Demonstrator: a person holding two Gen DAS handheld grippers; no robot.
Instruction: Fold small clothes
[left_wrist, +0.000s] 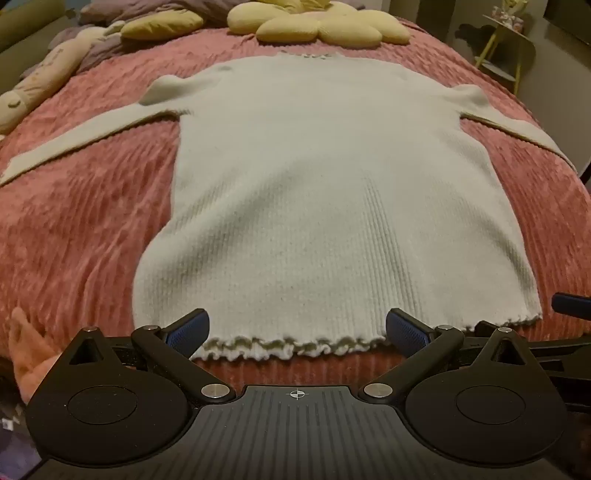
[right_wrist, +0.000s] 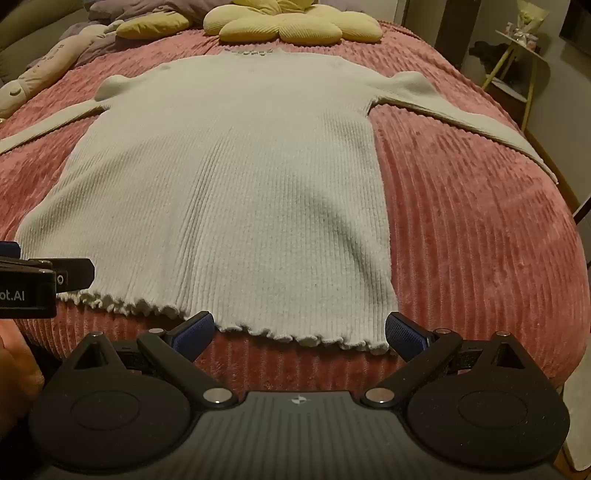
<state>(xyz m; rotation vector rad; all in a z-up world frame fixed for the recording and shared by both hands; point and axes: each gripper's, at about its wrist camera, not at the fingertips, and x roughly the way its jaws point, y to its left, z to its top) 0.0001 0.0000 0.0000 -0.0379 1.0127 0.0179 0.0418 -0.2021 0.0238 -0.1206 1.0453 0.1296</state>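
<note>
- The left tongs (left_wrist: 297, 328) stand wide apart, holding nothing, their blue pads (left_wrist: 188, 329) on either side of the near hem of a pale ribbed sweater (left_wrist: 332, 192).
- The right tongs (right_wrist: 299, 330) are likewise spread wide and empty, poised at the frilled hem near the sweater's right-hand corner; the right pad (right_wrist: 404, 334) sits just beyond that corner, over the pink bedspread (right_wrist: 480, 229).
- The sweater lies flat on the bed directly ahead of both tongs, hem nearest them, neckline farthest away, with both long sleeves stretched outward to either side.
- In the right wrist view the left tongs' black body (right_wrist: 33, 284) shows at the left edge, just beside the hem's left corner; in the left wrist view a blue tip of the right tongs (left_wrist: 572, 304) shows at the far right edge.
- The bedspread is ribbed and plush, and the sweater rests on it with a shallow crease near the right side of its body.
- Beyond the neckline, far from the tongs, lies a yellow flower-shaped cushion (left_wrist: 321, 26).
- Ahead and to the left of the tongs a long beige plush toy (left_wrist: 40, 85) lies along the edge of the bed.
- Ahead and to the right, off the bed, stands a small yellow-legged side table (right_wrist: 521, 55).
</note>
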